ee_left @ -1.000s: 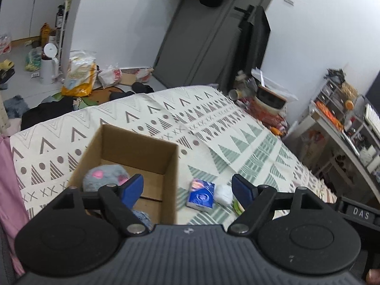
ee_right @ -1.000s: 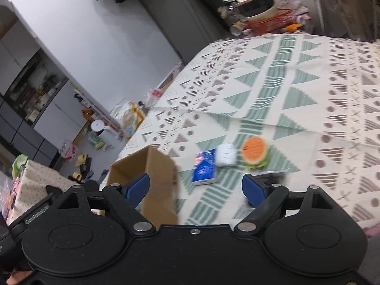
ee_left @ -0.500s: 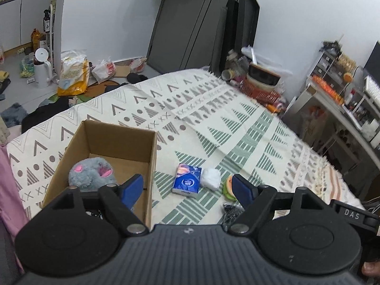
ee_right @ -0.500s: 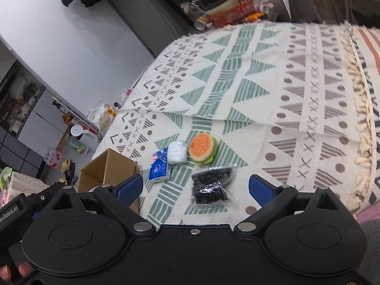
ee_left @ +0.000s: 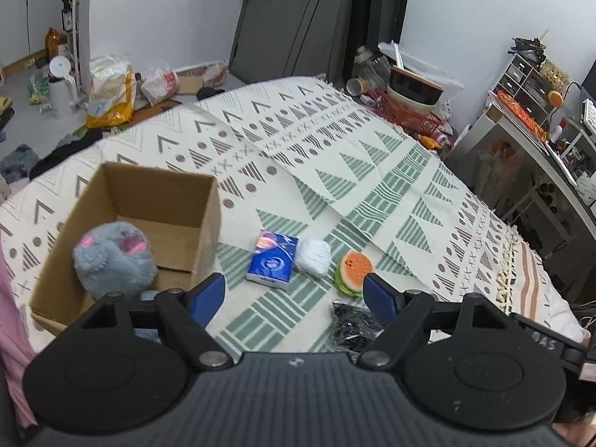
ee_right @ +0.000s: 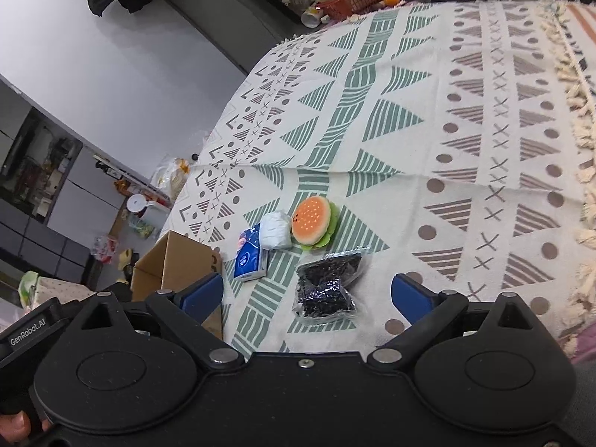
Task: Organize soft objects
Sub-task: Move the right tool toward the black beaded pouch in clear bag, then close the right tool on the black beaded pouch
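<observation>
On the bed [ee_left: 372, 156] sit a box [ee_left: 156, 201] and soft toys; I hold my left gripper [ee_left: 294, 292] and right gripper [ee_right: 307, 294] wide apart, empty.

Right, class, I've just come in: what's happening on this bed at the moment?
A person holds a two-finger tool in each hand above a patterned blanket, sorting soft things into a cardboard box. A grey plush toy already sits in the box. Outside it lie a blue tissue pack, a white bundle, a burger toy and a bag of black bits. The left tool and right tool are both open and hold nothing.
</observation>
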A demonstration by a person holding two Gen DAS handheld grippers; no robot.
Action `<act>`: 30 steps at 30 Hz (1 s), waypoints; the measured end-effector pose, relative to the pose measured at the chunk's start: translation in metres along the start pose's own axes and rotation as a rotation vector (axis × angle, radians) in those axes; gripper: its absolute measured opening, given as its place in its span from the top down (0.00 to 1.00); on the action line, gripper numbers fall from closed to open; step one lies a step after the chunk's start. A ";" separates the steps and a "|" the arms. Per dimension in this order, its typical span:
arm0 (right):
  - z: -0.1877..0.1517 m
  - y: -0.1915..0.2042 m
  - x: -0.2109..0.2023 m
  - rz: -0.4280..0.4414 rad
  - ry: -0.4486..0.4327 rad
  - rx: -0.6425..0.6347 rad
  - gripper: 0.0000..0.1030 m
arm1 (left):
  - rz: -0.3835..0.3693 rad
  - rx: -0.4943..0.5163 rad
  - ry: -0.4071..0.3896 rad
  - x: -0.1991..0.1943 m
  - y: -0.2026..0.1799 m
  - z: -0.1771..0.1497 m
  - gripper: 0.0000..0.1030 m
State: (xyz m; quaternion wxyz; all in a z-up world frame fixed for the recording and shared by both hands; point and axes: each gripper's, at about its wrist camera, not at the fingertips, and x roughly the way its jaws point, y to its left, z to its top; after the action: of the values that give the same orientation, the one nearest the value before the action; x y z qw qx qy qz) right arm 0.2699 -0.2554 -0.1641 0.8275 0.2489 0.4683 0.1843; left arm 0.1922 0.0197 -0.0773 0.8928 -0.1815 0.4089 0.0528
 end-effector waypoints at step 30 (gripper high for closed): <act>0.004 -0.037 0.098 0.034 0.171 0.168 0.37 | 0.010 -0.028 0.076 0.095 -0.025 -0.002 0.45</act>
State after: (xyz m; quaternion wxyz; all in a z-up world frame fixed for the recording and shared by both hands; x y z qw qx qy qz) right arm 0.3244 -0.2334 -0.2511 0.7575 0.3085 0.5468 0.1793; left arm 0.2594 -0.0093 -0.1426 0.8738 -0.1938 0.4424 0.0560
